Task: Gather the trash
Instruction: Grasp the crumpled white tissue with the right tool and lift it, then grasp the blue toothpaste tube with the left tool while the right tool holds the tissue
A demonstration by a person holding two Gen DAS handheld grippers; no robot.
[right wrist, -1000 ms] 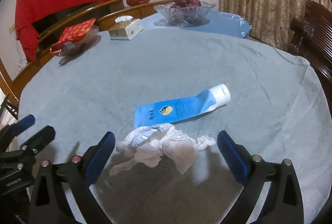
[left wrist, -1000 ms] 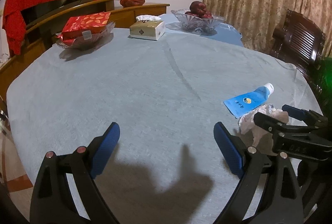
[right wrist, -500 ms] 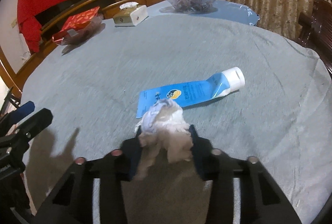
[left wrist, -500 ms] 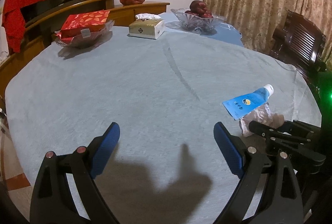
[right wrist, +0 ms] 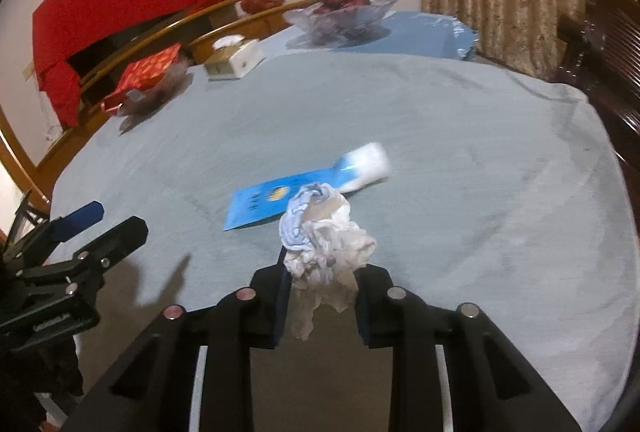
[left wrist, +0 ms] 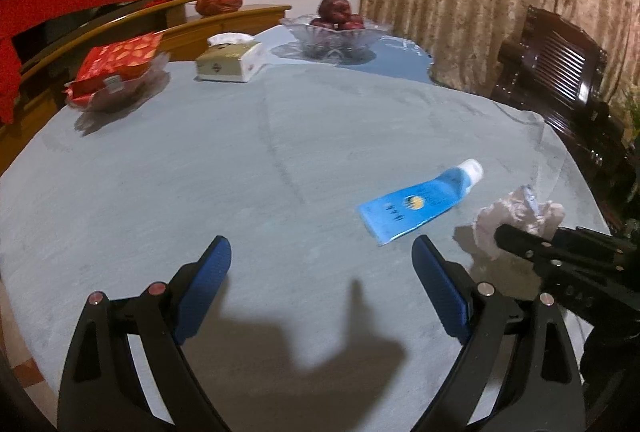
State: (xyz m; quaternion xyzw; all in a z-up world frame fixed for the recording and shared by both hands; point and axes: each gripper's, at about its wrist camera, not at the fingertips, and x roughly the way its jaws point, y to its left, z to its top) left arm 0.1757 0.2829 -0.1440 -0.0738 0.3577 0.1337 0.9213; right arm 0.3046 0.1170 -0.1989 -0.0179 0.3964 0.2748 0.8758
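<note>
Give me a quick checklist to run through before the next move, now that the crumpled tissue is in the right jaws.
1. Right gripper grip on the crumpled tissue: ok; jaws have just been closing and pinch it.
2. Tissue fully gathered: not ok; a loose tail hangs below the jaws.
3. Tissue clear of the blue tube: ok in the left view; the tube lies apart on the tablecloth.
4. Left gripper free for the tube: ok; jaws open, nothing between them.
5. Trash bin or bag: cannot tell; none in view.
6. Glass fruit bowl and tissue box out of the way: ok, at the far edge.
</note>
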